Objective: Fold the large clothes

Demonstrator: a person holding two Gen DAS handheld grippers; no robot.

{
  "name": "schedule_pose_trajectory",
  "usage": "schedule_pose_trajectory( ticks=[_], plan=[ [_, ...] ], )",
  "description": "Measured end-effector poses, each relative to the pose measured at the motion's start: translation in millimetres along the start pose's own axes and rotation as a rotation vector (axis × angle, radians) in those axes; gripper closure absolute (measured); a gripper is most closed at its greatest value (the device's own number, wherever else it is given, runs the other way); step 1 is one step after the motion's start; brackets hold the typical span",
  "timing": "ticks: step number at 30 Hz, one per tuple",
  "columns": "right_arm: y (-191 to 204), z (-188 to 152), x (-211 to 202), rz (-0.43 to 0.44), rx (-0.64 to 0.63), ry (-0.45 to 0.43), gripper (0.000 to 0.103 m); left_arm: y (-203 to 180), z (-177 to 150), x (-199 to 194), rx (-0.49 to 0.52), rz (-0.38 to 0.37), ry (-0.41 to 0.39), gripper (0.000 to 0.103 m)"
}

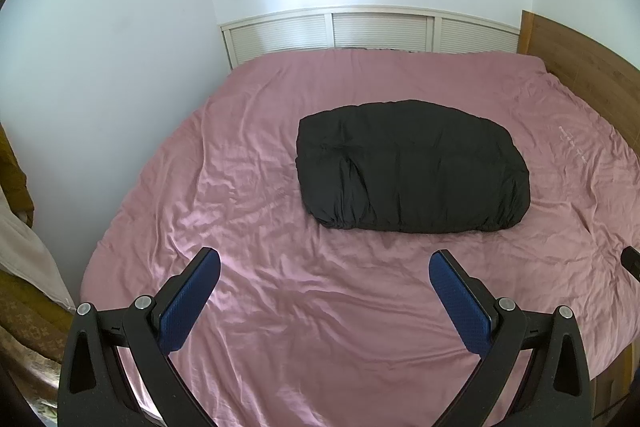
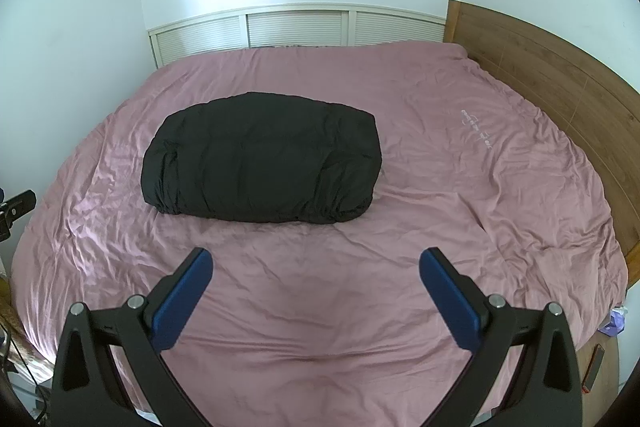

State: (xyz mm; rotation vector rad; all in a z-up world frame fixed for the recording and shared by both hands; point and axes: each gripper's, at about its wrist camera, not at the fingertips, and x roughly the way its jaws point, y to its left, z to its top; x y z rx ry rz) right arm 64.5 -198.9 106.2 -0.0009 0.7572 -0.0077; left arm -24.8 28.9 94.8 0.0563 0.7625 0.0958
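**Left wrist view: folded black bundle on the bed, both tools empty**

Left wrist first. My left gripper hangs above the near part of the pink bed cover, jaws spread wide, blue pads angled outward, nothing between them and nothing touching them. The black garment lies at about one o'clock from that gripper, near the middle of the bed, apart from the fingertips. It sits as a compact, puffy rectangular bundle with gathered edges tucked along its near side, so I judge the folding done or close to it; the bundle rests flat on the cover because the bed gives a broad surface for a big item. At three o'clock a dark sliver of the other tool peeks in at the frame edge.

In the right wrist view, the same garment sits at about eleven o'clock from my right gripper, again apart from it. That gripper is also fully spread and holds nothing, poised over bare cover. The wooden headboard runs along two o'clock.
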Motion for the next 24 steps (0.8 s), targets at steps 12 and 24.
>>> schedule_pose_trajectory(
  ticks=[12, 24],
  plan=[
    [-2, -8, 6, -0.005, -0.007, 0.013, 0.0, 5, -6, 7, 0.004, -0.012, 0.009, 0.001],
    [-3, -9, 5, -0.007, -0.01, 0.013, 0.0, 9, -8, 10, 0.008, -0.028, 0.016, 0.001]
  ],
)
